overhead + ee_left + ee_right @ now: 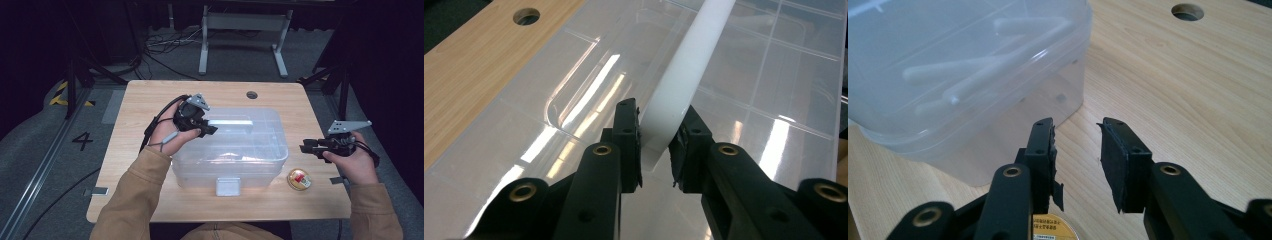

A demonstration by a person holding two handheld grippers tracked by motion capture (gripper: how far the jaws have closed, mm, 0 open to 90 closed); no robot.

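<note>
a: where does the high view sit?
b: above the near edge of the counter (150,100), looking forward and down; it takes in the whole counter and floor beyond.
a: and the left gripper view?
b: very close, looking along the jaws across the box (774,75) lid, its handle (684,75) between them.
a: the right one?
b: low over the counter, facing the box's side from nearby.
a: shared ground?
b: the box, and the counter's hole (252,94).
</note>
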